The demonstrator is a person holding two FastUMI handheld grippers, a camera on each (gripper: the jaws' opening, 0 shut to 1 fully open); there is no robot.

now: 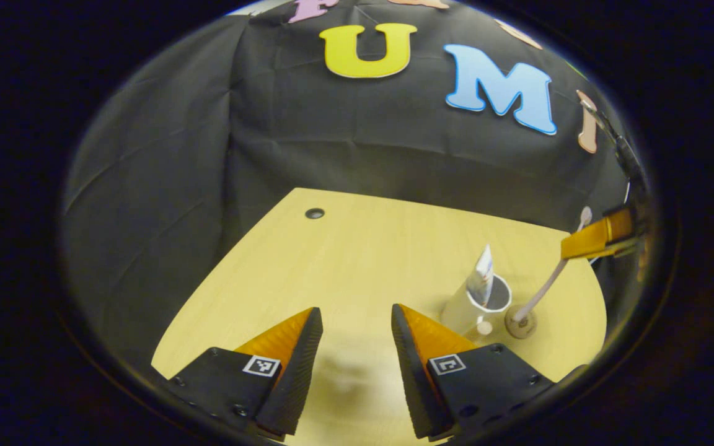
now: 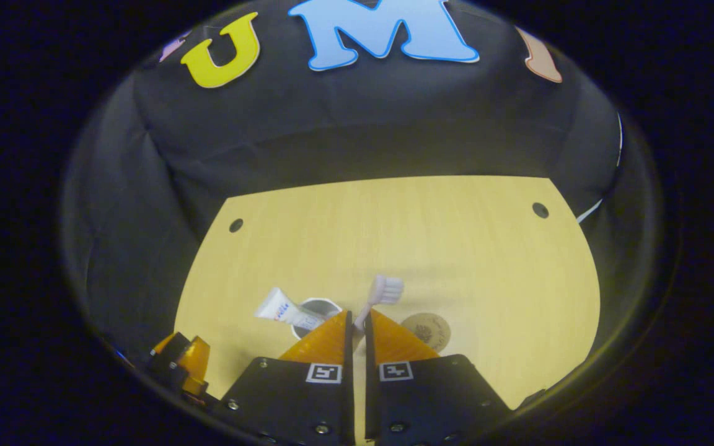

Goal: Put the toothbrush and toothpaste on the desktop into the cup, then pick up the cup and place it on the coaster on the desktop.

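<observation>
We are holding the left gripper (image 1: 357,328) at the bottom of the left gripper view, jaws standing apart over the bare wooden desk (image 1: 357,260). Right of centre in that view the cup (image 1: 480,305) is standing with the toothpaste tube (image 1: 482,272) leaning inside it, and the round coaster (image 1: 520,323) is lying just beside it. We are gripping the toothbrush (image 2: 382,294) with the right gripper (image 2: 357,325), jaws clamped on its handle, bristle head raised, at lower centre of the right gripper view
</observation>
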